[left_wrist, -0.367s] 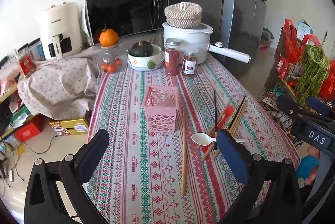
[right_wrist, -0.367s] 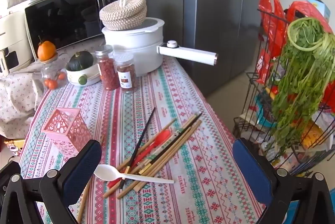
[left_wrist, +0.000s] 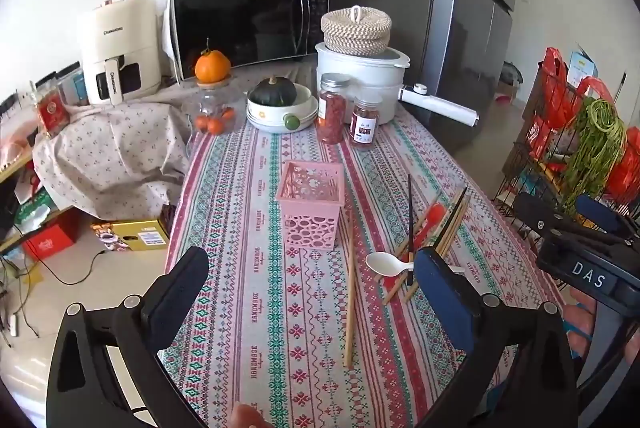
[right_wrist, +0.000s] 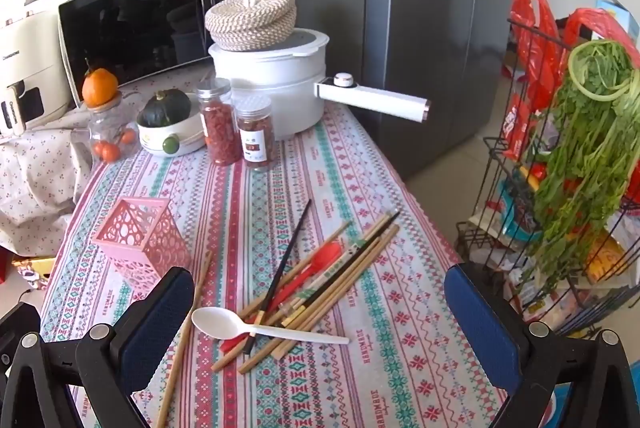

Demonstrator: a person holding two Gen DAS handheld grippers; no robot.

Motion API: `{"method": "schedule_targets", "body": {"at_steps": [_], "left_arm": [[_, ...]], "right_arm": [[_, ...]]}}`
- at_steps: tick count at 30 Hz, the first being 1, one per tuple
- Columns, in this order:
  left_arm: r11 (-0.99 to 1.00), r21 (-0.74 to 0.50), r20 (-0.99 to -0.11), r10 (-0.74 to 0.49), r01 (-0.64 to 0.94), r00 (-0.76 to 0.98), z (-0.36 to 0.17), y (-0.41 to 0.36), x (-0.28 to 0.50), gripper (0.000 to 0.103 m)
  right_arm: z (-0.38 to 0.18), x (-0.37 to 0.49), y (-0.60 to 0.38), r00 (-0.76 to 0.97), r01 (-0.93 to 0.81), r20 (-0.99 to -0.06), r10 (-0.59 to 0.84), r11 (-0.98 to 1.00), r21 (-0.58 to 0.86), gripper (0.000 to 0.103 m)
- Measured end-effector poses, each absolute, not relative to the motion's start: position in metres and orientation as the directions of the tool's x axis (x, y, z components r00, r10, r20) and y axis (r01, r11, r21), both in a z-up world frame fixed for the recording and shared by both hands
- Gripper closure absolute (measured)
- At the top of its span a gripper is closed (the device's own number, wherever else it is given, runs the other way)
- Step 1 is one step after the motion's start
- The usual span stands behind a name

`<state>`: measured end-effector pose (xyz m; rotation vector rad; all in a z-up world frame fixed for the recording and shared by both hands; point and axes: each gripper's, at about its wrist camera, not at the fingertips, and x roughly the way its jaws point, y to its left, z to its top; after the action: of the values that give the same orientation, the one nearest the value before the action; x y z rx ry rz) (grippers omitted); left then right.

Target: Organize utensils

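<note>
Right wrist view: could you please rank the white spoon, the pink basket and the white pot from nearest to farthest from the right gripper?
From the right gripper:
1. White spoon, lying between the open fingers, on the chopstick pile.
2. Pink basket, farther back on the left.
3. White pot, at the table's far end.

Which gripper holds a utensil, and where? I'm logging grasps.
Neither. The left gripper and right gripper are both open and hold nothing; the white spoon lies on the tablecloth.
</note>
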<state>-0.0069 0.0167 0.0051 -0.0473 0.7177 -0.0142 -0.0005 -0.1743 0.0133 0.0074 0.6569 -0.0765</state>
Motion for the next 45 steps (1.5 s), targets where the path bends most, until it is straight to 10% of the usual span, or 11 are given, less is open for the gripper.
{"method": "schedule_targets", "body": {"at_steps": [45], "left_arm": [[0.996,-0.088,-0.683,-0.037,-0.032,0.729,-0.007,0.017,-0.008,0.0]], "right_arm": [[0.006,0.007,-0.179,0.746,0.059,-0.664,-0.04,0.998,0.005,0.0]]}}
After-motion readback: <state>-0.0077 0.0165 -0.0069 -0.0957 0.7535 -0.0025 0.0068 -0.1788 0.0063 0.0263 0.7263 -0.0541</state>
